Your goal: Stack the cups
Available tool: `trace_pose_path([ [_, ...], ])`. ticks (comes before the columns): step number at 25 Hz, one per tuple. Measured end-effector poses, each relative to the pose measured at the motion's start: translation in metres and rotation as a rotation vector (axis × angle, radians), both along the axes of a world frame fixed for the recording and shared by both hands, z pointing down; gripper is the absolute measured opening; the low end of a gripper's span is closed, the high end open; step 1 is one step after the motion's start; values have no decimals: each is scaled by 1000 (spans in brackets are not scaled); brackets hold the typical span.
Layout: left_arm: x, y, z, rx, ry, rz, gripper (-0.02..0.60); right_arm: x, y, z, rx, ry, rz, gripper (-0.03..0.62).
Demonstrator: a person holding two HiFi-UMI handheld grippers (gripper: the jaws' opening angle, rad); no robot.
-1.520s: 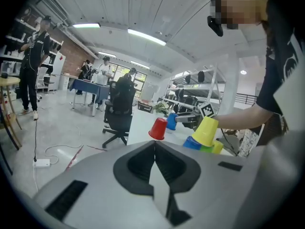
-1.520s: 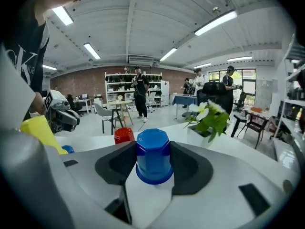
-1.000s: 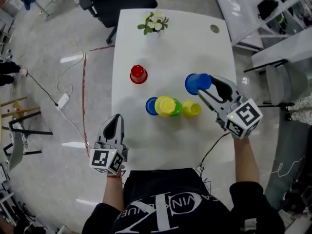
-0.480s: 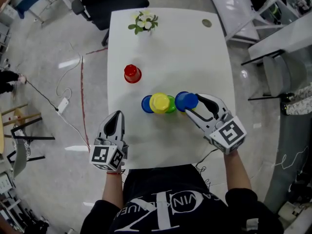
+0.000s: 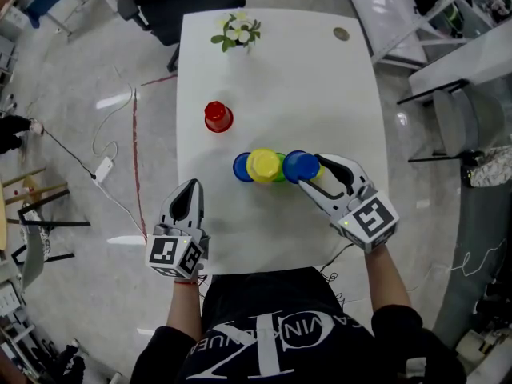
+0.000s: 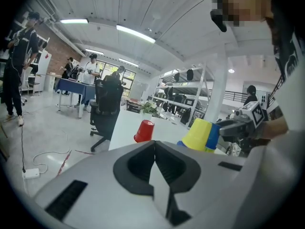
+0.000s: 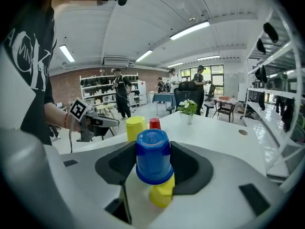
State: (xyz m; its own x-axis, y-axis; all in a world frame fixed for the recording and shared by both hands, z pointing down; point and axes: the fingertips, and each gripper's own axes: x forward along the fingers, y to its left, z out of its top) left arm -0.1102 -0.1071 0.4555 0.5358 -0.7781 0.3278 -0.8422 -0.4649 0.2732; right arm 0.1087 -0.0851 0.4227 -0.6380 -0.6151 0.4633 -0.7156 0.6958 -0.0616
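Note:
My right gripper (image 5: pixel 309 169) is shut on an upside-down blue cup (image 5: pixel 300 166), holding it directly over a small yellow cup (image 7: pixel 162 193) that pokes out below it in the right gripper view. Just left of them stand a larger yellow cup (image 5: pixel 263 164) on a green cup (image 5: pixel 281 173), and another blue cup (image 5: pixel 242 167). A red cup (image 5: pixel 218 116) stands alone farther back on the left. My left gripper (image 5: pixel 190 192) hovers at the table's near left edge, shut and holding nothing. From the left gripper view I see the red cup (image 6: pixel 144 130) and the yellow cup (image 6: pixel 199 134).
The white table (image 5: pixel 320 94) carries a small potted plant (image 5: pixel 238 32) at its far edge and a round cable cap (image 5: pixel 342 34) at the far right. An office chair (image 5: pixel 180 2) stands beyond the table. A cable and plug (image 5: pixel 102 166) lie on the floor to the left.
My right gripper has carried the blue cup left and down, from the right of the cluster to just over the small yellow cup. The left gripper has stayed put.

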Motion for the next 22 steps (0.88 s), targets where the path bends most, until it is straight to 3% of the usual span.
trace_pose_path([
  [22,1,3,6,-16,-2,12,5,-1,2,0,4,-40,6,253],
])
